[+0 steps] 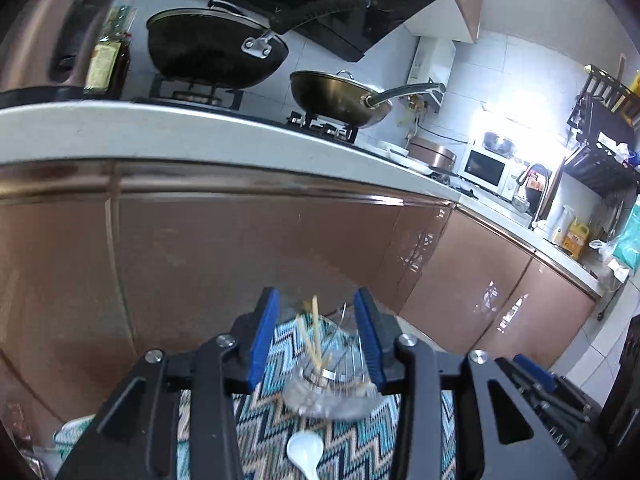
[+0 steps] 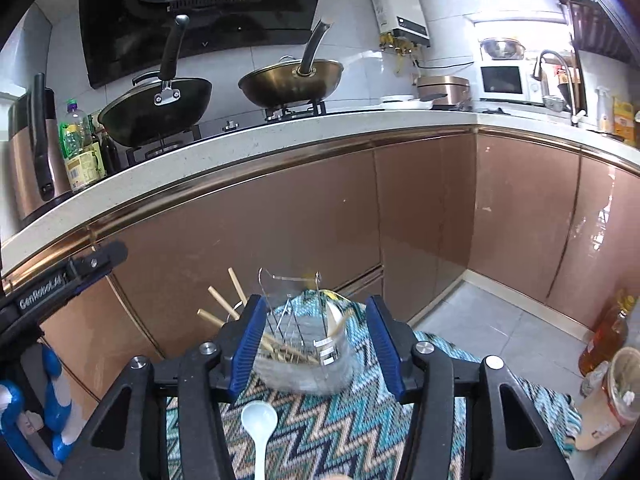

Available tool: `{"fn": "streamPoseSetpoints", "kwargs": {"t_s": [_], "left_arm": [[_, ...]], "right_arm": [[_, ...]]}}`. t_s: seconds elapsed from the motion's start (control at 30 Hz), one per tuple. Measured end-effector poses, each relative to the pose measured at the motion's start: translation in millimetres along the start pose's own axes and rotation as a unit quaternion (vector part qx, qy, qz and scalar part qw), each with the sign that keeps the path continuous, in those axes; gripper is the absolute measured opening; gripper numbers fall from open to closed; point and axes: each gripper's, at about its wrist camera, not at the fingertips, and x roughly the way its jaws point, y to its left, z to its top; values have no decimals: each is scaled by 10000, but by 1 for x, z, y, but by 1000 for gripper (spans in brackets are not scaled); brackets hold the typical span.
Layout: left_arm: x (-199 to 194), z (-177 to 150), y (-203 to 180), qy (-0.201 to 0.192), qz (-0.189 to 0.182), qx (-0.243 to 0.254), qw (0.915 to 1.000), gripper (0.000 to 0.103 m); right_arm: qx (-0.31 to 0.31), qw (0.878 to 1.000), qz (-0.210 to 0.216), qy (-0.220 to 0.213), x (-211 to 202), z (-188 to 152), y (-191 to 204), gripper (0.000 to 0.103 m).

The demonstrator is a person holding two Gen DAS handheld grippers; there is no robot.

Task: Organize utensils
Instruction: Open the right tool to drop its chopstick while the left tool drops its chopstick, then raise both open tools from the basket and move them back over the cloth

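Here the biggest surface is the glossy copper-brown cabinet front, topped by a pale speckled stone worktop. On the stove sit a black wok and a brassy wok, both round with long dark handles.

Lower down, a woven cloth in teal, tan and navy zigzags covers the bench; its edges are cut off by the frame and by the gripper bodies. On it stands a clear round holder with a thin wire rack inside. Wooden chopsticks lean out of it to the left, their lower ends blurred through the plastic. A pale utensil on the holder's far side is hard to make out.

The left hand-held gripper has black arms and ribbed blue pads; its jaws stand wide apart on either side of the holder, gripping nothing, and whether the pads touch it cannot be told. The right hand-held gripper is likewise spread wide and empty, framing the same holder.

A smooth white plastic spoon lies flat on the cloth just in front of the holder, bowl toward it, handle cut off at the bottom edge.
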Motion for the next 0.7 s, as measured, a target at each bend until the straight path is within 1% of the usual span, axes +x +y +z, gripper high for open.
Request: {"fn": "streamPoseSetpoints", "kwargs": {"t_s": [0.2,0.4,0.7], "left_arm": [[-29,-18,14,171,91,-36,9998,38],[-57,-30,26,235,188,-11,9995,38],[-88,-39,43,282,335,-22,9990,38]], "right_arm": [[-73,9999,-83,89,-30,-18,14,56],[-66,9998,-83,186,-48,-36,23,56],[67,9997,-167,153,-81,-47,19,56]]}}
